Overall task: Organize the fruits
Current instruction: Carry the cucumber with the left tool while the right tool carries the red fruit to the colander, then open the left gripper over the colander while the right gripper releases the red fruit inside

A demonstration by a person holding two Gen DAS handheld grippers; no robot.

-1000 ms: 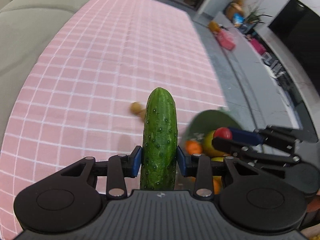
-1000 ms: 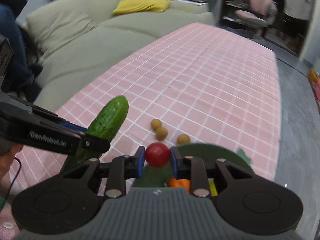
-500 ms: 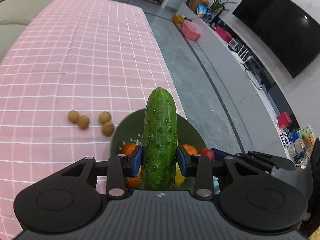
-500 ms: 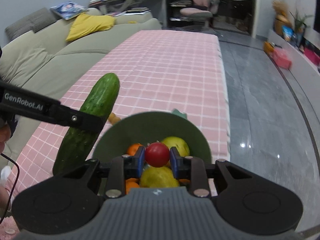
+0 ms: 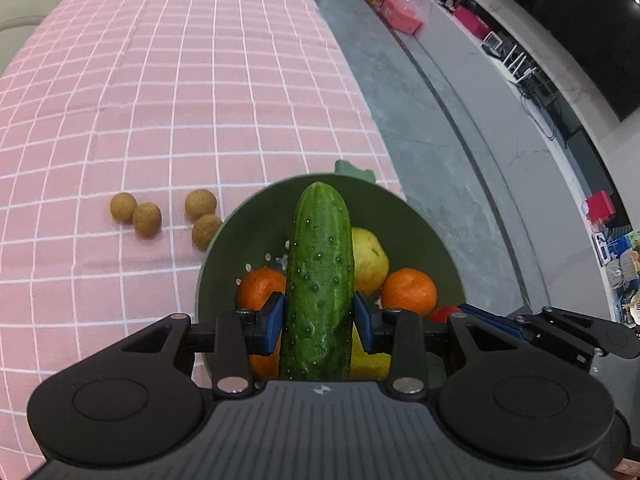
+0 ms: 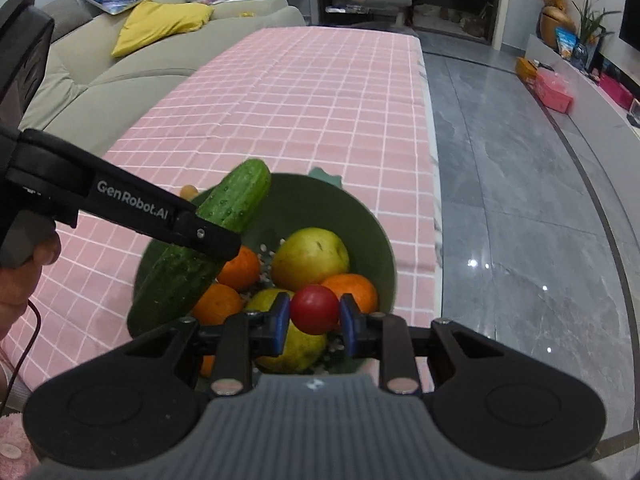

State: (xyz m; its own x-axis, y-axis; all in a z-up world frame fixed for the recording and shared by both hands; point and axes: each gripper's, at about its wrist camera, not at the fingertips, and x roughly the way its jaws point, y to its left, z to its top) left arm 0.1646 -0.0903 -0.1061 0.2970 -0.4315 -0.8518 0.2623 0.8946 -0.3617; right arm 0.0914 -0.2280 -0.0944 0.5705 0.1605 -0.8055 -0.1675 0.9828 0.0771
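**Two grippers, each with a load, above the green bowl**

Four small brown round fruits (image 5: 147, 219) lie in a loose row on the pink checked tablecloth (image 5: 160, 100), left of the green bowl (image 5: 432, 236); the nearest of them sits just beside the bowl's rim, and whether it touches is hard to tell. The bowl stands near the right edge of the table, with grey floor (image 6: 520, 200) beyond it.

The left gripper (image 5: 319, 322) is clamped on a cucumber (image 5: 320, 280), its blue pads pressing the sides around the middle of the cucumber. In the right wrist view the cucumber (image 6: 208, 240) slants over the bowl's left rim, its far tip raised above the tablecloth and its near end low beside the bowl.

Inside the bowl (image 6: 360, 216) lie a yellow-green pear (image 6: 310, 258), several oranges (image 6: 352, 286) and a second yellowish fruit (image 6: 296, 348) nearer the camera, with white perforations of the bowl's bottom showing between them.

The right gripper (image 6: 314, 318) is closed narrowly on a small red tomato (image 6: 314, 309), held between its blue pads above the fruit in the near part of the bowl. In the left wrist view only a sliver of that tomato (image 5: 444, 313) shows at the right, beside the right gripper's fingers.

A grey-green sofa (image 6: 120, 64) with a yellow cushion (image 6: 160, 24) stands at the far left.
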